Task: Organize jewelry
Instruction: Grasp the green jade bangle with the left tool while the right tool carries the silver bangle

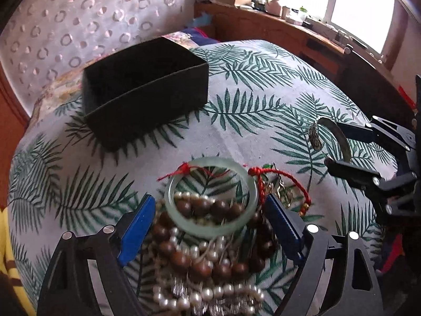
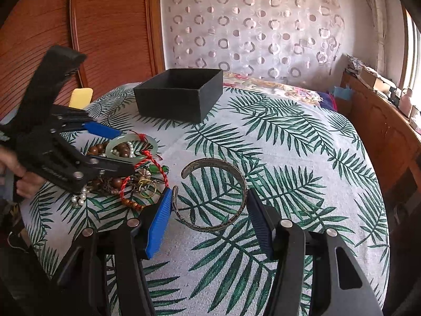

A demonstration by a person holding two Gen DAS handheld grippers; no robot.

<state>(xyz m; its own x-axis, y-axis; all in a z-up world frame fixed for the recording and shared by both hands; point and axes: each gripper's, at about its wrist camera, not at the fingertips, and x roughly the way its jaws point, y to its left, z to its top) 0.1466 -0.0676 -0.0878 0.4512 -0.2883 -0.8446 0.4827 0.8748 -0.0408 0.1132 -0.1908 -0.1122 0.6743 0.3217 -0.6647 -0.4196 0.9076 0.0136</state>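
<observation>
On the leaf-print cloth (image 2: 289, 142), the right gripper (image 2: 209, 210) is pinching a metal cuff (image 2: 238, 176) between its pads. Beside it, the left gripper (image 1: 210, 218) is hovering with jaws spread around a green bangle (image 1: 171, 194) on the bead pile (image 1: 200, 271); the black box (image 2: 181, 97) is sitting well apart.

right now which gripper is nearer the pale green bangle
Left. The left gripper has its open fingers either side of the green bangle on the jewelry pile; the right gripper sits apart, around the metal cuff.
</observation>
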